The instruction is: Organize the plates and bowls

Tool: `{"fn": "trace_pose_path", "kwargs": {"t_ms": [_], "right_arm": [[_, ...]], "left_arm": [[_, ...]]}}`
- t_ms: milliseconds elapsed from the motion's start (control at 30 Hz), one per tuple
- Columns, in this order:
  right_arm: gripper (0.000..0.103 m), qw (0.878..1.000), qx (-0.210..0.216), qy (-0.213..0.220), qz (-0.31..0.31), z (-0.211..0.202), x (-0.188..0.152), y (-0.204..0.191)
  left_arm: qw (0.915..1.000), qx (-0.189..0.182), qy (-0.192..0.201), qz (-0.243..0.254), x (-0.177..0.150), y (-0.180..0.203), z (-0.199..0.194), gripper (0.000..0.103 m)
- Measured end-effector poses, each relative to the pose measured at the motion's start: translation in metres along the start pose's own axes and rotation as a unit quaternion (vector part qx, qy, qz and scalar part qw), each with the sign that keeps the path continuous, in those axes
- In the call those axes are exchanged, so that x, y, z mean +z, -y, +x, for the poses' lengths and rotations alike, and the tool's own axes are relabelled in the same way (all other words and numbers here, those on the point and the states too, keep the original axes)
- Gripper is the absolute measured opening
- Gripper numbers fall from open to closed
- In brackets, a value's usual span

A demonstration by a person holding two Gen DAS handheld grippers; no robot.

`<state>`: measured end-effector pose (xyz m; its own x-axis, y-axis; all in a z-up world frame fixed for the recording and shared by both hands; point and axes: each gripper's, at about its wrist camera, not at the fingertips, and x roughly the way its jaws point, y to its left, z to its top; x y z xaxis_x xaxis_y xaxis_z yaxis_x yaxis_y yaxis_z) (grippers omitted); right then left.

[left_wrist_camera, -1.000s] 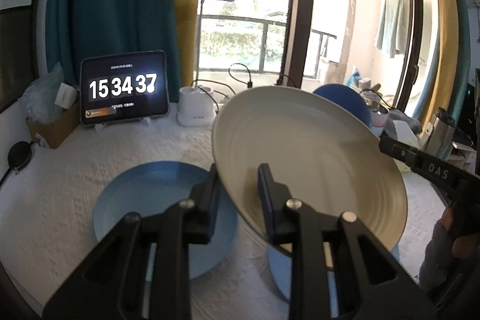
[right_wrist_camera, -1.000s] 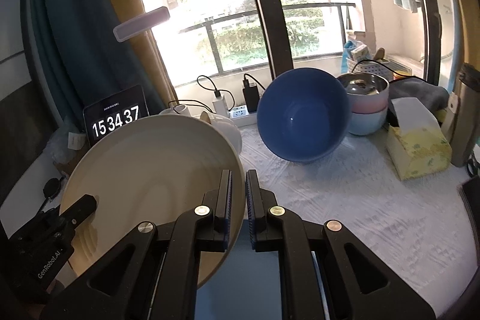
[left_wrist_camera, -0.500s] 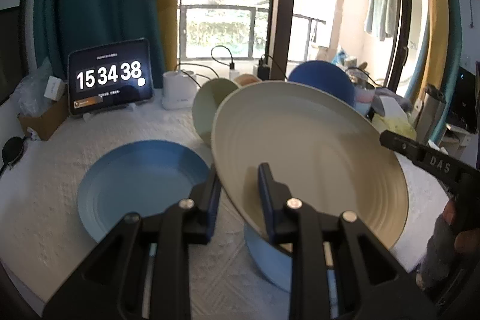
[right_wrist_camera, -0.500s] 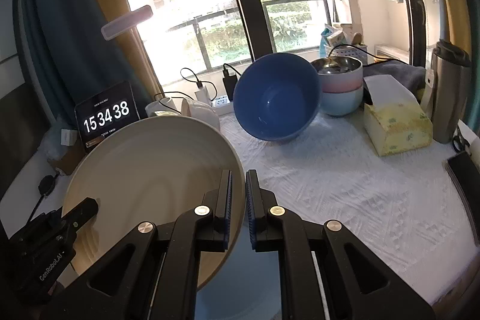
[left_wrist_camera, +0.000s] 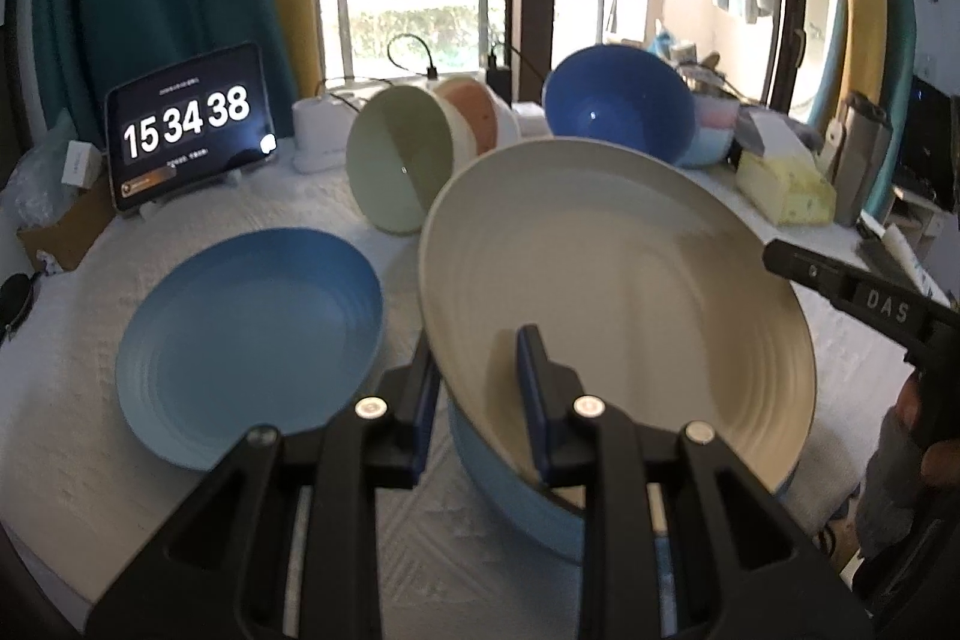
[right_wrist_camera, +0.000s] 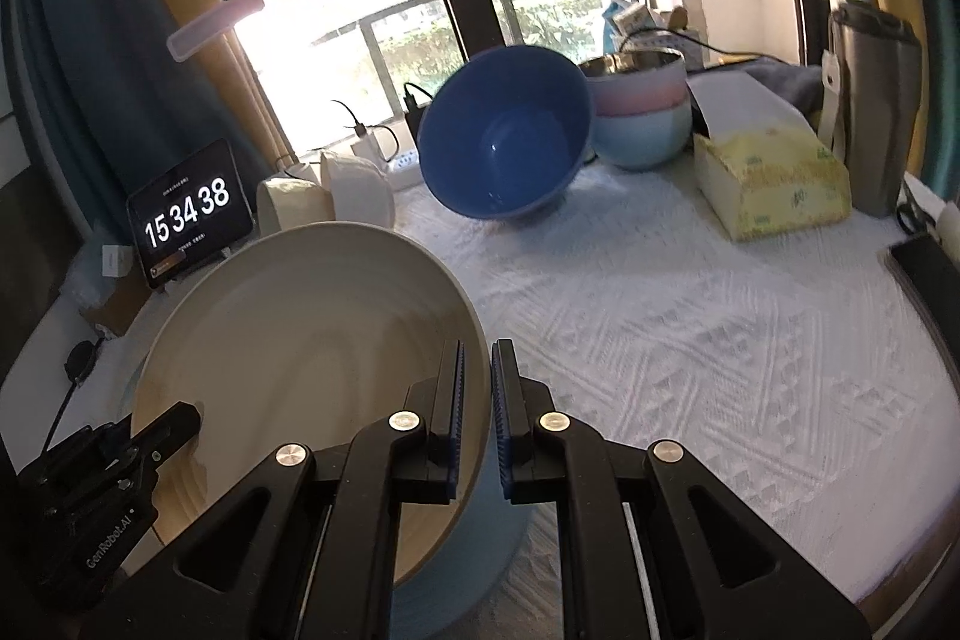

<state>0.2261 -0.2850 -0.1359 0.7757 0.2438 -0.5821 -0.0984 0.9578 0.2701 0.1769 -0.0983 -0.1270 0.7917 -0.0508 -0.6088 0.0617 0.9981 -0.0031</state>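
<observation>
Stacking is the step in hand, as I read it: I hold the cream plate point(left_wrist_camera: 618, 292) by opposite rims, tilted, with the left tongs point(left_wrist_camera: 477, 382) clamped on its near edge and the right tongs point(right_wrist_camera: 477, 418) pinching the rim on the other side, jaws nearly together around the thin lip. The plate hangs low over a light blue plate point(left_wrist_camera: 510, 484) on the white worktop point(right_wrist_camera: 690, 340), its near edge very close to that plate or perhaps touching it; I cannot tell which. The next move calls for levelling the cream plate, settling it centred on the blue one, then easing both grips off without dragging it sideways. The left wrist view gives me what the right does not: a second blue plate point(left_wrist_camera: 252, 340) lying flat beside the stack, and a green bowl point(left_wrist_camera: 399, 157) tipped on its side with a pink one point(left_wrist_camera: 474, 112) behind. The right wrist view alone shows the open cloth to the right, and the dark blue bowl point(right_wrist_camera: 504, 130) leaning against stacked pastel bowls point(right_wrist_camera: 639, 118) beside a tissue box point(right_wrist_camera: 774, 184).
</observation>
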Motion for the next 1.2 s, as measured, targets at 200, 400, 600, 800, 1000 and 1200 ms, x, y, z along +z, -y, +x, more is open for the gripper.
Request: {"fn": "trace_pose_path", "kwargs": {"t_ms": [200, 400, 600, 800, 1000, 1200], "right_arm": [[0.011, 1.0, -0.003, -0.011, 0.013, 0.007, -0.009, 0.008], [0.011, 1.0, -0.005, -0.022, 0.019, 0.014, -0.016, 0.013], [0.011, 1.0, -0.002, -0.028, 0.012, 0.016, -0.017, 0.015], [0.011, 0.999, -0.003, -0.03, 0.014, 0.018, -0.019, 0.017], [0.012, 0.999, -0.002, -0.044, 0.012, 0.021, -0.019, 0.019], [0.03, 0.999, -0.002, -0.046, 0.016, 0.02, -0.018, 0.019]], "left_arm": [[0.9996, -0.001, -0.026, 0.015, -0.008, 0.004, 0.011, 0.026], [0.9983, 0.0, -0.054, 0.023, -0.013, 0.007, 0.023, 0.03], [0.9972, 0.0, -0.066, 0.035, -0.012, 0.007, 0.023, 0.031], [0.9945, -0.002, -0.091, 0.051, -0.018, 0.005, 0.025, 0.042], [0.9943, -0.001, -0.082, 0.068, -0.014, 0.008, 0.014, 0.046], [0.9963, 0.009, -0.076, 0.038, -0.013, -0.005, 0.015, 0.046]]}}
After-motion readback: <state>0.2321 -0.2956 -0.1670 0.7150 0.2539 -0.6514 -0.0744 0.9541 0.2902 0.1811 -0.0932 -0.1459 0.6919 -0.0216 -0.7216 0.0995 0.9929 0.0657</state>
